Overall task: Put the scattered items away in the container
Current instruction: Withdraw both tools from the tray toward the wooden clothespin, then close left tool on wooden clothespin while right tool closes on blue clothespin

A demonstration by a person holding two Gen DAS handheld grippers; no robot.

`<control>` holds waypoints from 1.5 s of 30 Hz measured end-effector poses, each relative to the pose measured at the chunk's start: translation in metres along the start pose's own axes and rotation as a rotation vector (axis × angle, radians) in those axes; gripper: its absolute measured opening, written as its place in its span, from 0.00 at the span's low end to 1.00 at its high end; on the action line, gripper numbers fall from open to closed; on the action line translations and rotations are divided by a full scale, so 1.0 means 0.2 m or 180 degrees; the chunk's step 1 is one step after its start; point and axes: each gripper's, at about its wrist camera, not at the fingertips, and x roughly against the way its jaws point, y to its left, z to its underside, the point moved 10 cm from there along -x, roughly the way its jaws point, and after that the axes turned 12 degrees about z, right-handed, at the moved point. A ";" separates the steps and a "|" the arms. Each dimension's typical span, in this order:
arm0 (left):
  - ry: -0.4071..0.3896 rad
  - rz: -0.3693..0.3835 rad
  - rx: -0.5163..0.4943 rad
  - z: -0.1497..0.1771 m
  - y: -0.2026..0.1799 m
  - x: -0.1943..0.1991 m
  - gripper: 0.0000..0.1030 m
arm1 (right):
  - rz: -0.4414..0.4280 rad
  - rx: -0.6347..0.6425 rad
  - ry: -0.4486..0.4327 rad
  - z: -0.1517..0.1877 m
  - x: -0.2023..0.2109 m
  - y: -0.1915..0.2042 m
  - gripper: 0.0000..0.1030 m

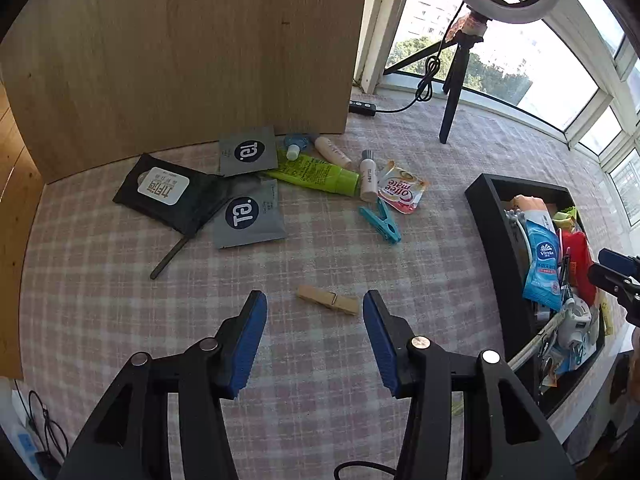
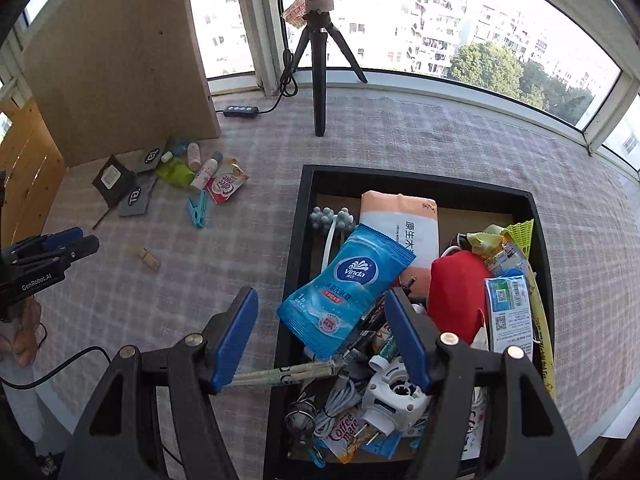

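My left gripper is open and empty, just above a wooden clothespin lying between its fingertips on the checked cloth. Farther off lie a teal clothespin, a Coffee-mate sachet, a green tube, small bottles, two grey sachets and a black wipes pack. My right gripper is open and empty over the left rim of the black container, which holds a blue Vinda pack and several other items.
A wooden board stands behind the scattered items. A ring-light tripod and its cable controller stand near the window. Wrapped chopsticks stick out over the container's left rim.
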 end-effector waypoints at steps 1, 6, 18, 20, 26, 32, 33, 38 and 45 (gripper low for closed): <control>0.0004 0.0007 0.0079 0.01 0.04 0.00 0.46 | -0.0020 0.0020 0.0002 0.00 0.00 0.03 0.63; 0.0064 0.0014 0.0348 0.07 0.19 -0.04 0.46 | -0.0062 0.0223 -0.0006 -0.01 -0.03 0.21 0.62; 0.0209 0.0109 0.0751 0.11 0.15 -0.24 0.46 | -0.0128 0.0549 0.0167 -0.18 -0.25 0.64 0.49; 0.0247 0.0142 0.0831 0.11 0.14 -0.28 0.46 | -0.0148 0.0579 0.0223 -0.20 -0.30 0.69 0.46; 0.0291 0.0120 0.1030 0.11 0.11 -0.39 0.46 | -0.0215 0.0633 0.0359 -0.25 -0.44 0.82 0.43; 0.0293 0.0027 0.1088 0.09 0.07 -0.45 0.46 | -0.0180 0.0664 0.0425 -0.30 -0.56 0.87 0.40; 0.0298 0.0018 0.1094 0.09 0.06 -0.46 0.46 | -0.0183 0.0657 0.0437 -0.30 -0.58 0.87 0.40; 0.0328 -0.0086 0.1061 0.10 0.04 -0.51 0.46 | -0.0240 0.0600 0.0498 -0.33 -0.64 0.88 0.40; 0.0252 -0.0316 0.0988 0.09 0.07 -0.51 0.35 | -0.0307 0.0567 0.0573 -0.35 -0.71 0.93 0.40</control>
